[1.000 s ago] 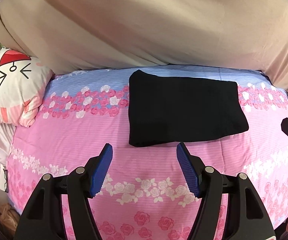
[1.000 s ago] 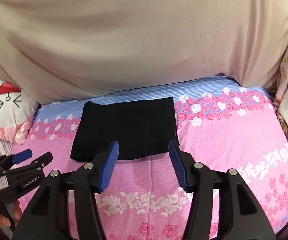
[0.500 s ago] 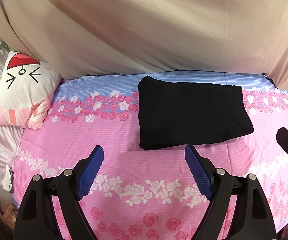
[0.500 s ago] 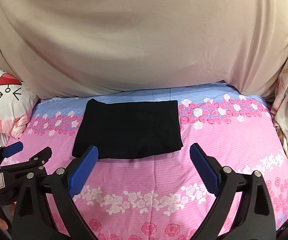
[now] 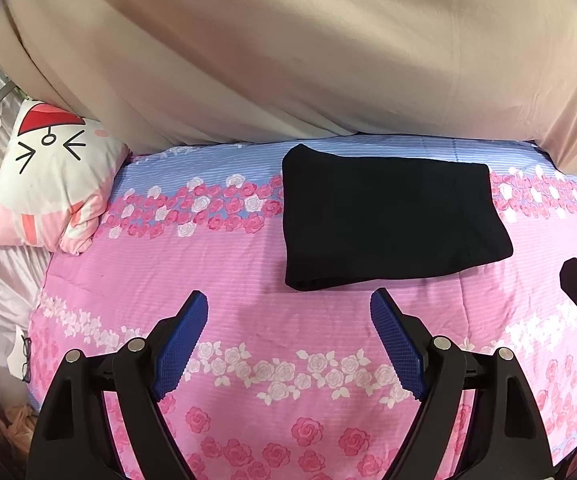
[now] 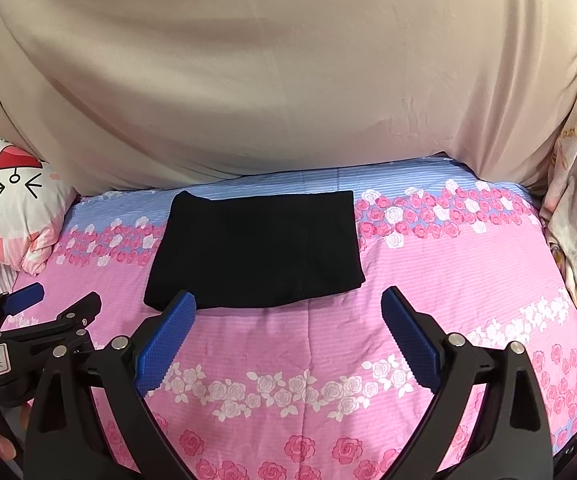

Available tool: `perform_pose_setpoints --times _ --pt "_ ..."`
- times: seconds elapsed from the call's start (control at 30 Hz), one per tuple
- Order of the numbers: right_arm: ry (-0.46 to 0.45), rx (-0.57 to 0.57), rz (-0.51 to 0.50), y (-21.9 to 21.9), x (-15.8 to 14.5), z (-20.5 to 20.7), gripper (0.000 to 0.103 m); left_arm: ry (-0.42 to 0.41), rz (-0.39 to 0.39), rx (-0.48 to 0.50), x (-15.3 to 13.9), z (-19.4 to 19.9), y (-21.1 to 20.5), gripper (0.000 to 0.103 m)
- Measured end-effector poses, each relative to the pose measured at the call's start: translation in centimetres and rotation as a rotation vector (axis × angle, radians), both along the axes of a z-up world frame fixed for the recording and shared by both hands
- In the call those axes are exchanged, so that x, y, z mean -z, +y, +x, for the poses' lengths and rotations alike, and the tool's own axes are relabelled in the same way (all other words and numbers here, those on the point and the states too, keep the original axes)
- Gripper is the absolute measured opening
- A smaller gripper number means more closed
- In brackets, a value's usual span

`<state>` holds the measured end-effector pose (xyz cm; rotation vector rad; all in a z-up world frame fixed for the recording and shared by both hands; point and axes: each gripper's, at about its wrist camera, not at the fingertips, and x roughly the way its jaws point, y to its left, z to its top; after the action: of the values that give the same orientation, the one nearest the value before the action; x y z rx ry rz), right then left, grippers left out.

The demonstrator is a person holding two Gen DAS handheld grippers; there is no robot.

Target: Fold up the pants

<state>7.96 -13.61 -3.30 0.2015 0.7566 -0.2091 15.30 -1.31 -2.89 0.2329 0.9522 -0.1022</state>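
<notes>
My left gripper, fingers spread, hovers short of the folded black pants on the rose-print bed.

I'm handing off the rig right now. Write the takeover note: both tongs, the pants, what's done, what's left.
Left tongs: open, empty, hovering over the bedspread short of the pants.
Right tongs: open, empty, its left pad at the near edge of the pants; contact unclear.
Pants: a flat black rectangle, folded, lying toward the far side of the bed. Pillow sits off to the left.
Done: the fold looks complete, nothing held.
Left: probably only a check of the edges.
</notes>
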Motion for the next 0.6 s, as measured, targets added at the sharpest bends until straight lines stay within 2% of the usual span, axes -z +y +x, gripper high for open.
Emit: perform_pose_setpoints --times 0.33,0.6 --pt "0.005 0.001 0.002 0.2 0.2 -0.1 0.092 -0.008 0.005 0.006 0.0 -0.3 0.2 0.083" --pt "0.006 0.002 -0.001 0.2 0.2 -0.3 0.092 -0.062 -0.023 0.035 -1.1 -0.5 0.2 0.086"
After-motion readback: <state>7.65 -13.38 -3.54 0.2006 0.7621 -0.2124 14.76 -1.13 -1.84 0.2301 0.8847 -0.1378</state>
